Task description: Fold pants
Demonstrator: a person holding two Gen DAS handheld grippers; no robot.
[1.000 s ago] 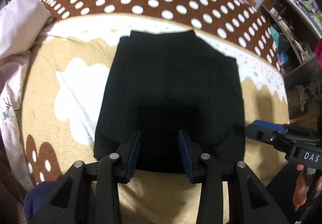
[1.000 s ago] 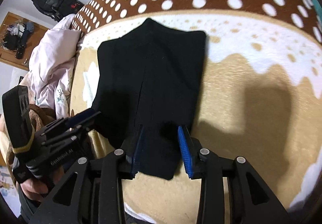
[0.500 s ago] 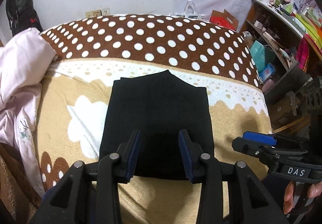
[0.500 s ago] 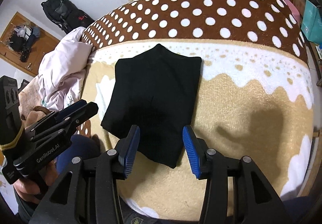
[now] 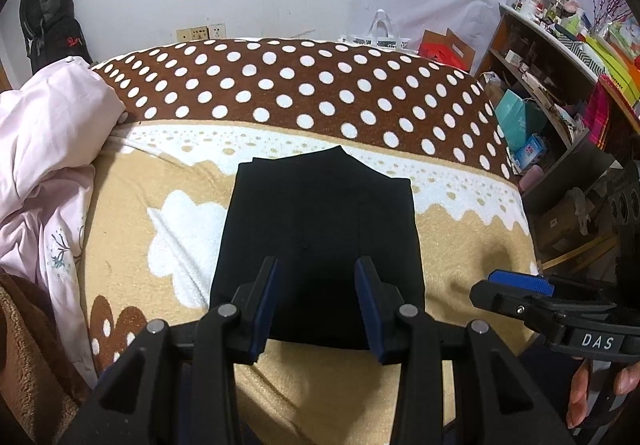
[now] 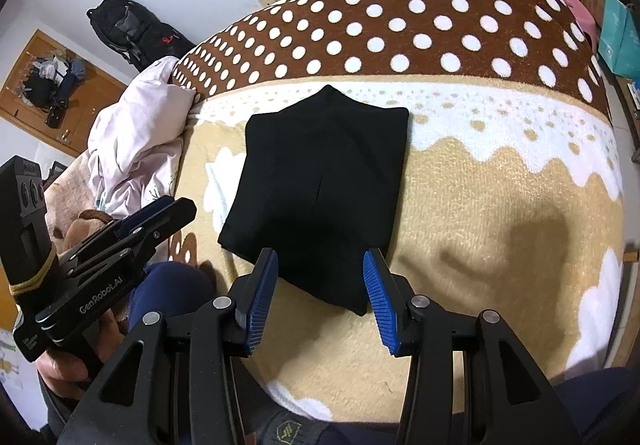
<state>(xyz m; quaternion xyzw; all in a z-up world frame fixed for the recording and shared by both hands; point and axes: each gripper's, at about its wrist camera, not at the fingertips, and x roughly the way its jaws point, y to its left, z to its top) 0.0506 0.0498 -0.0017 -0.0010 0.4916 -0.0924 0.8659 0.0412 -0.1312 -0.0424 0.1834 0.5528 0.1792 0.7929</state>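
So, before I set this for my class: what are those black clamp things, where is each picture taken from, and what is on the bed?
They are hand-held grippers, one in each of a person's hands, not a robot. Each carries a camera looking along its two blue-padded fingers. One picture is from the left gripper, the other from the right gripper; each also catches the other at its edge. Both stand open and hold nothing. On the spotted blanket lie black pants, folded into a compact rectangle. A pink quilt is bunched up beside them.
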